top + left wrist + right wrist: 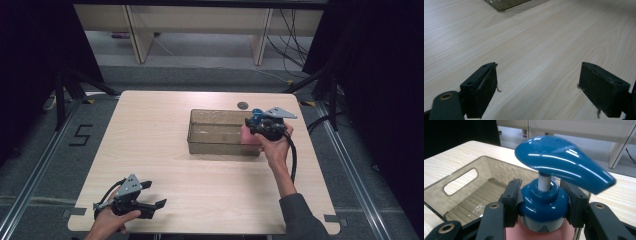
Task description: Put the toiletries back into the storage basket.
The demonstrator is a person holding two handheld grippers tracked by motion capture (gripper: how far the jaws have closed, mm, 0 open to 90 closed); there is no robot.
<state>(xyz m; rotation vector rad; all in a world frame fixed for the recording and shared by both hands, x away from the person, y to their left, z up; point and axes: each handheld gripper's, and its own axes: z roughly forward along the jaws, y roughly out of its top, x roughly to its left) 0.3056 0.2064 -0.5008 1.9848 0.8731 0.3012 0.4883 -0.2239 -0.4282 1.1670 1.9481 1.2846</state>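
Note:
A pink pump bottle with a blue pump head stands upright at the right end of a clear brownish bin; whether it is inside the bin or just above its rim I cannot tell. My right gripper is shut on the bottle's blue collar, one pad on each side. In the high view that gripper hangs over the bin's right end. My left gripper rests near the table's front left edge, open, with only bare wood between its pads.
The bin has a handle slot in its end wall and nothing else inside. A small dark round mark lies on the table behind the bin. Tripod legs and cables stand on the floor around the table.

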